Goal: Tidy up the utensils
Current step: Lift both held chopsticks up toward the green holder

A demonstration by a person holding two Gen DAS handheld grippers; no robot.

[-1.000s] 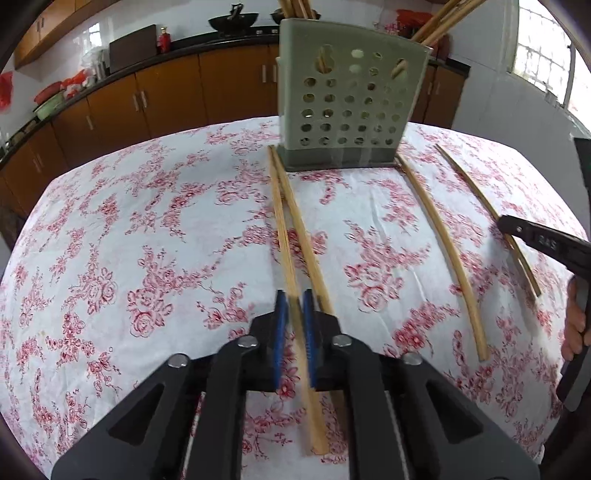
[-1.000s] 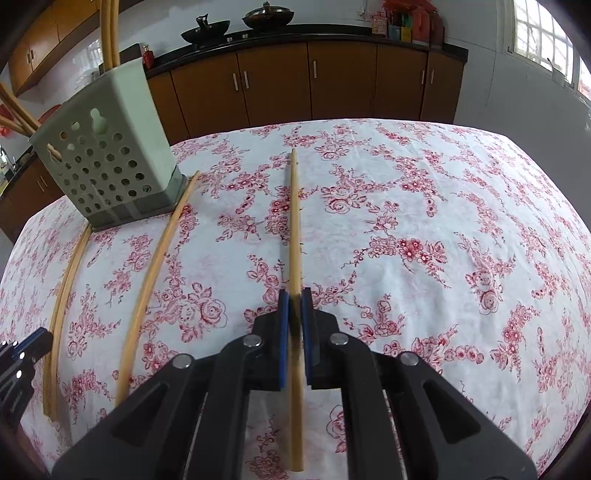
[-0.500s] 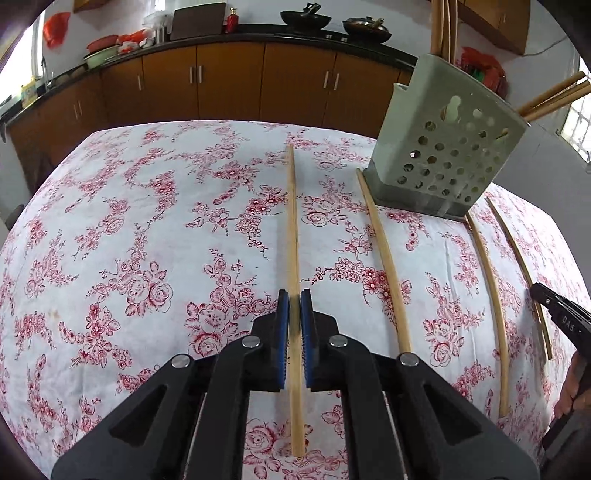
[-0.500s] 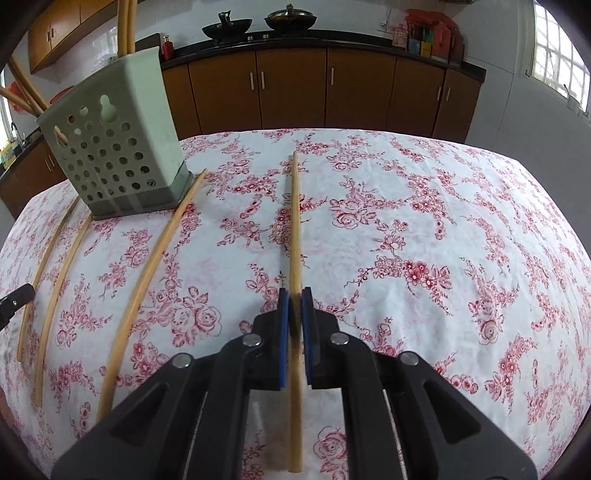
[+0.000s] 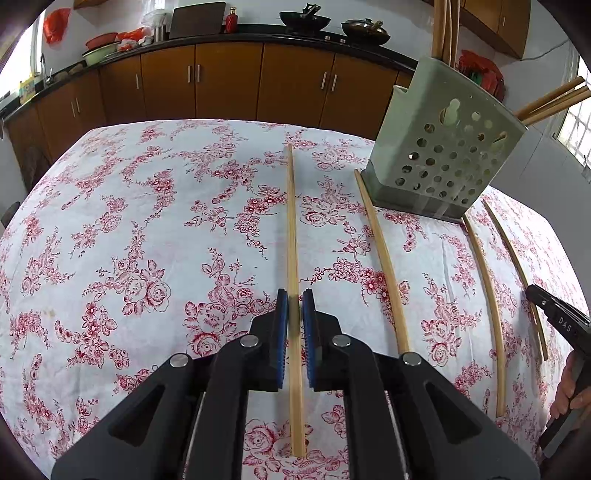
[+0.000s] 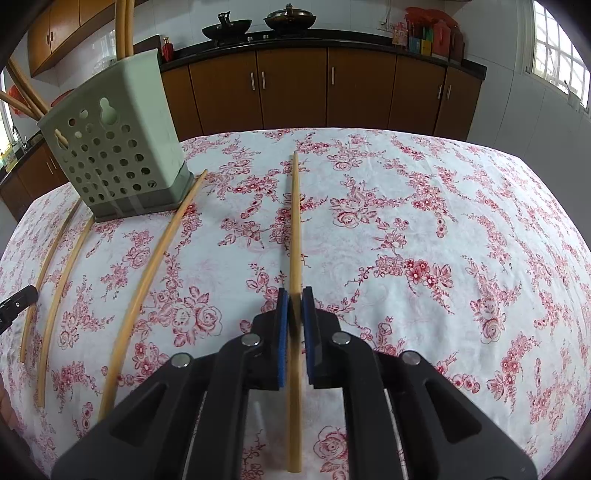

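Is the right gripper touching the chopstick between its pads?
Touching: in the right wrist view the right gripper is shut with both blue pads against the chopstick.

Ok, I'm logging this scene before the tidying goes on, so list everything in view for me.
loose chopsticks: two, pale wood, on the cloth between the claws
left-held chopstick: one, pale wood, pointing away across the table
right-held chopstick: one, pale wood, pointing away across the table
utensil holder: one, grey-green, perforated, upright on the table
stored chopsticks: several, wood, sticking out of the holder
tablecloth: one, white with red flowers, covering the table
cabinets: brown, along the back wall
woks: two, dark, on the counter
left claw: black, blue pads, shut on its chopstick
right claw: the same, shut on its chopstick
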